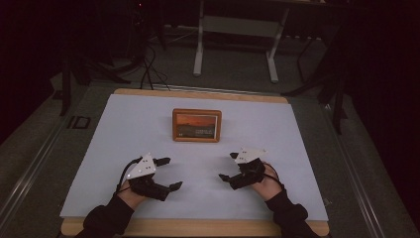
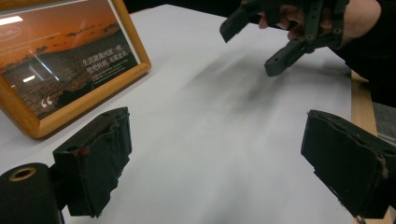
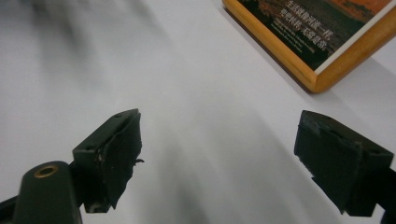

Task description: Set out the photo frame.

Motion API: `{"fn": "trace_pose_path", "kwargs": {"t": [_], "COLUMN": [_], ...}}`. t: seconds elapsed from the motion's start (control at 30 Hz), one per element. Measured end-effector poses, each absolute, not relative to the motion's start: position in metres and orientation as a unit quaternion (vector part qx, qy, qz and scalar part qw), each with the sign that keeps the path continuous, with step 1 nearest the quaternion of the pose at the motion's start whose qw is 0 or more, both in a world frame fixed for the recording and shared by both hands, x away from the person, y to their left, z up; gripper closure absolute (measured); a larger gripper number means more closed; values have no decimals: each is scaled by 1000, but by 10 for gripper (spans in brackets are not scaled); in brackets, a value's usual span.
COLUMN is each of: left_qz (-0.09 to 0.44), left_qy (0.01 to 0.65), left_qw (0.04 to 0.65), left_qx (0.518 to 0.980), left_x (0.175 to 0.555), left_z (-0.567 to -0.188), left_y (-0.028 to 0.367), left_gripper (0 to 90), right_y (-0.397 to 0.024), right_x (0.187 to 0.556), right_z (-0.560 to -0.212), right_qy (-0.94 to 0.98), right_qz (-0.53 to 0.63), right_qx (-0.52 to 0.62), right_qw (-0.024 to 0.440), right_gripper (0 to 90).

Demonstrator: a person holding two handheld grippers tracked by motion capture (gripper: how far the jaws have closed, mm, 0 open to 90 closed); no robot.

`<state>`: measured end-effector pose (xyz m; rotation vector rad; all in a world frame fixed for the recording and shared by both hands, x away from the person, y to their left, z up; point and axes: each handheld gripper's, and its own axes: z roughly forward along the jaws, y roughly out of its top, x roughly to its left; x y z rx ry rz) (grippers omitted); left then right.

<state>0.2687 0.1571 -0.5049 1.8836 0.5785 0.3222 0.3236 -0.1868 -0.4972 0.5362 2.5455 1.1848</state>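
Your left hand-held gripper [image 1: 170, 173] sits at the lower left of the high view, jaws wide apart and holding nothing. Your right hand-held gripper [image 1: 228, 166] sits at the lower right, also wide open and empty. The frame [image 1: 196, 125] stands upright in the middle of the white worktop [image 1: 124, 129], above both grippers in the picture and apart from them.

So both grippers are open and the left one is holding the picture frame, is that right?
Not quite. The left gripper holds nothing: the high view shows the frame standing apart, farther up the table. Both it and the right gripper are open.
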Motion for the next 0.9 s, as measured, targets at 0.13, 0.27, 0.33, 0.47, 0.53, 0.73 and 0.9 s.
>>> {"fn": "trace_pose_path", "kwargs": {"t": [0.13, 0.27, 0.33, 0.47, 0.53, 0.73, 0.9], "left_qz": [136, 135, 136, 134, 135, 134, 133], "left_qy": [242, 241, 241, 243, 243, 242, 243], "left_qw": [541, 542, 541, 541, 540, 539, 540], "left_qx": [794, 794, 794, 794, 794, 796, 795], "left_x": [268, 268, 268, 268, 268, 268, 268], "left_z": [-505, -505, -505, -506, -506, -506, -506], "left_y": [157, 157, 157, 157, 157, 157, 157], "left_gripper": [93, 93, 93, 93, 93, 93, 93], "right_y": [-194, -200, -204, -212, -217, -227, -233], "right_x": [314, 307, 303, 295, 291, 284, 282], "right_z": [-503, -506, -507, -509, -510, -512, -517], "right_qy": [877, 874, 869, 865, 858, 848, 846], "right_qz": [414, 416, 424, 424, 433, 442, 438], "right_qx": [194, 202, 206, 212, 220, 233, 237], "right_qw": [146, 148, 148, 162, 166, 178, 191], "right_gripper": [142, 142, 142, 142, 142, 142, 142]}}
